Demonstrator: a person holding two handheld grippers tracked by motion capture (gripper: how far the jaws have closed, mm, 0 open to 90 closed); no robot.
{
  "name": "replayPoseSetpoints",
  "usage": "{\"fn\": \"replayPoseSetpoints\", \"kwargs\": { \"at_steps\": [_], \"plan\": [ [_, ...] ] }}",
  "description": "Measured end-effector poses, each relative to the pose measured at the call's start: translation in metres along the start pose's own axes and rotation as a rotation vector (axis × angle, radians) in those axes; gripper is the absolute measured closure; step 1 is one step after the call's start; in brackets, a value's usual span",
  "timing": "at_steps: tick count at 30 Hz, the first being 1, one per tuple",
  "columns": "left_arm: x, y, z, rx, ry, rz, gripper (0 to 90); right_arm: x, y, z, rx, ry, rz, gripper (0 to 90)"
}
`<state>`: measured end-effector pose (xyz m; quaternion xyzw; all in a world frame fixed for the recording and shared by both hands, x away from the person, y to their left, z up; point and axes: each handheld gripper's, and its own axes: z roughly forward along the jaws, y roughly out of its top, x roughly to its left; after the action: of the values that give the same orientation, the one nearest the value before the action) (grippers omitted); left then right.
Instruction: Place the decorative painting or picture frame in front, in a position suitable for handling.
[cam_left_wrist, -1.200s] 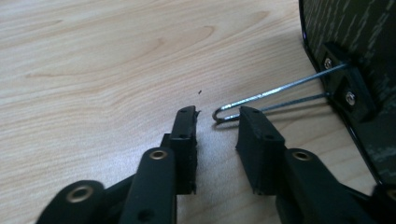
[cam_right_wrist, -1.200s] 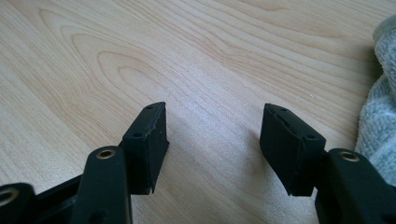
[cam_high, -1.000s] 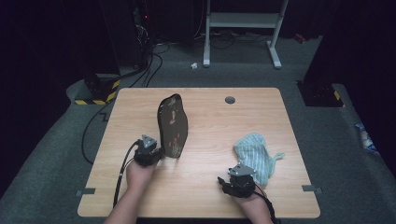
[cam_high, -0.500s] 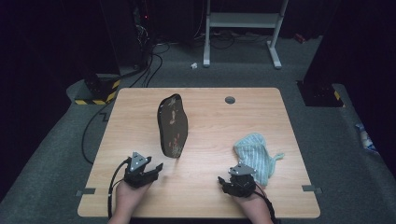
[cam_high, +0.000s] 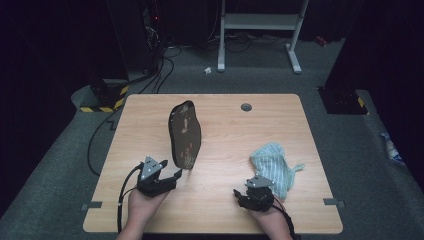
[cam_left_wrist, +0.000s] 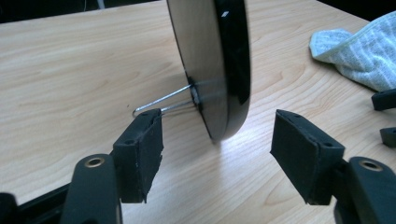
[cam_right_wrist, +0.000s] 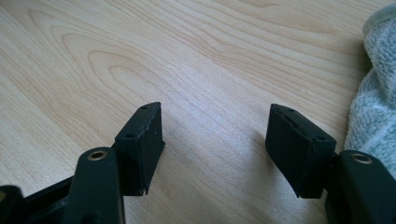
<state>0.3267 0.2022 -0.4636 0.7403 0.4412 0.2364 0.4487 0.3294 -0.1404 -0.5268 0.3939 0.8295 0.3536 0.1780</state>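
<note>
- The table (cam_high: 150, 115) is plain light wood, and everything I'm working with sits in its near half
- Biggest thing on it is the oval mirror (cam_high: 185, 134), dark and glossy, standing on edge a bit left of the table's middle. Its long axis runs from near the front edge toward the back edge, and the smudged face looks toward the right edge
- From my left gripper view the mirror (cam_left_wrist: 219, 65) is propped by a thin wire stand (cam_left_wrist: 159, 103) on its back side, so it's tilted a touch rather than dead upright
- My read on handling: stiff, probably glass, slick rim, top-heavy on that skinny wire. I'd say it tips or slides easily, so I'd pinch the thick bottom rim squarely and not yank the wire
- The cloth (cam_high: 274, 167) is a soft, pale blue-green, rumpled heap near the right front corner. Floppy, grab it anywhere
- Left gripper (cam_high: 172, 176) sits just in front of the mirror's near end, jaws spread wide with the rim between them but not touching
- Right gripper (cam_high: 245, 197) rests near the front edge just beside the cloth, jaws also spread, nothing in them (cam_right_wrist: 215, 135)
</note>
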Motion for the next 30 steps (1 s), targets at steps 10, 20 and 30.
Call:
{"fn": "replayPoseSetpoints", "kwargs": {
  "at_steps": [10,20,30],
  "plan": [
    [-0.005,0.027,0.013,-0.005,0.014,0.037,31.5,-0.001,0.000,0.000,-0.001,0.006,-0.003,36.5],
    [0.000,0.048,0.035,0.038,0.036,0.005,38.7,-0.001,0.000,0.000,0.000,0.012,0.000,36.2],
    [0.004,0.061,0.049,0.026,0.079,-0.036,52.3,-0.002,0.000,0.000,-0.004,0.017,-0.005,36.2]
  ]
}}
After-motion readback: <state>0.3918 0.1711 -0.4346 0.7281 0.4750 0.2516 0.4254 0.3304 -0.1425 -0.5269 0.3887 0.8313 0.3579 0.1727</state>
